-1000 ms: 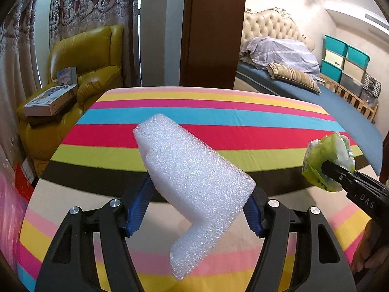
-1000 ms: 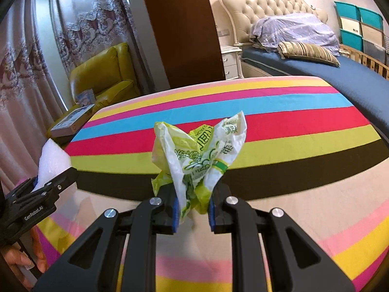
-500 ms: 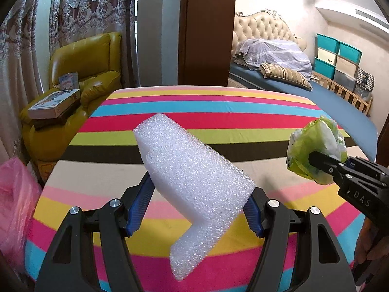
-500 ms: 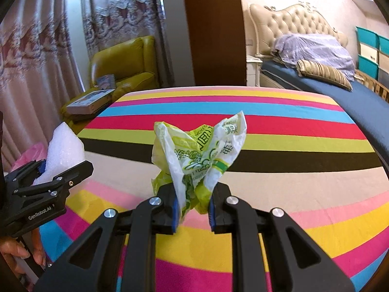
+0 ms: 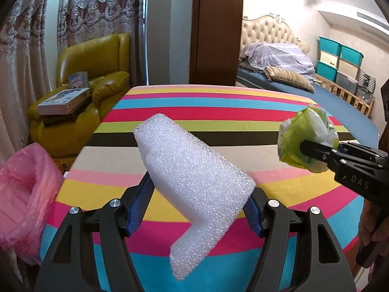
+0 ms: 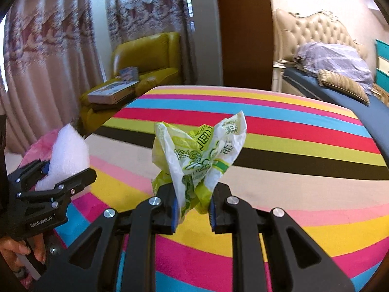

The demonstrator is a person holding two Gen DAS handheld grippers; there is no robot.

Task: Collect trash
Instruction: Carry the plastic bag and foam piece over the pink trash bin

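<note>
Above the striped table: 2 hand-held tools angled downward over its coloured bands [image 5: 218, 112], each carrying 1 piece of trash.
Left tool [image 5: 198, 209]: pointing forward and down, blue pads clamped on both sides of 1 white foam block [image 5: 194, 177], which tilts up to the left and hangs past the pads below.
Right tool [image 6: 192, 209]: pointing forward and down, nearly together, pinching 1 crumpled green-and-white wrapper [image 6: 199, 155] that stands up above the pads.
Hands: fingers [image 6: 14, 250] grip the left tool's handle at the lower left of the right wrist view.
Trash bag: 1 pink bag [image 5: 22, 192], open-mouthed, beside the table's left edge.
Background: 1 yellow armchair [image 5: 97, 58] holding 2 boxes; 1 bed [image 5: 340, 97] on the right.
</note>
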